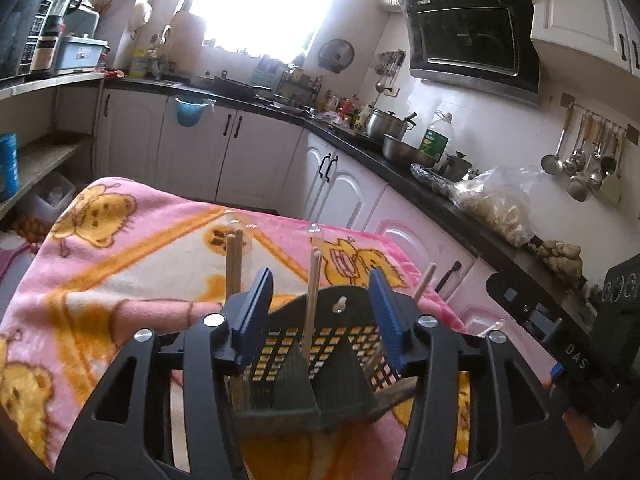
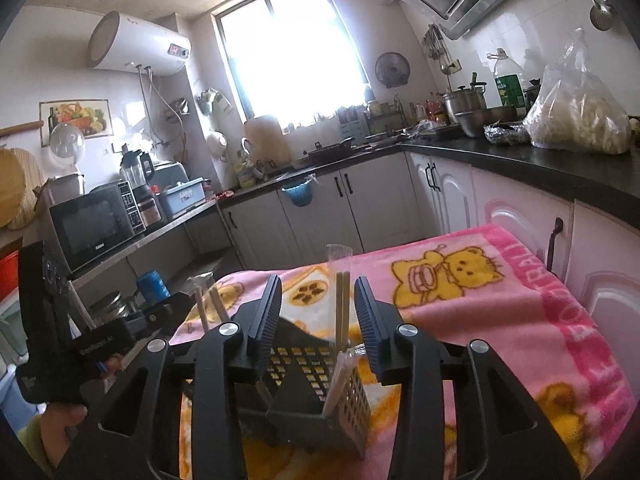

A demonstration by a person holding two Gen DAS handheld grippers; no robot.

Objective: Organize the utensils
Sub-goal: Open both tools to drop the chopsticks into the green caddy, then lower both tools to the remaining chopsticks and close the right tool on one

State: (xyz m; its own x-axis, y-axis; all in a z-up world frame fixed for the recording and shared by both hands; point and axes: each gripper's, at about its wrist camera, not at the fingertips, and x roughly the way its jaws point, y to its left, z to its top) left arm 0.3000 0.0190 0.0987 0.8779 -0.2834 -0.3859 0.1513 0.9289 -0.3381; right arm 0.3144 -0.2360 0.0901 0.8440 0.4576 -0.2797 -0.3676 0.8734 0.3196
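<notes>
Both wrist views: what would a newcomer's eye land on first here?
Probably the dark slotted utensil holder standing on a pink cartoon-bear blanket, with wooden chopsticks sticking up from its compartments. The left gripper and right gripper both hang open just above it. Behind, a glaring window lights the cluttered kitchen counter.

Home kitchen: range hood point(image 1: 472, 32), microwave point(image 2: 96, 224), cabinets point(image 1: 224, 152), hung ladles point(image 1: 580, 160).

Fleecy blanket point(image 1: 120, 264), seemingly wooden chopsticks point(image 1: 311, 300)
</notes>
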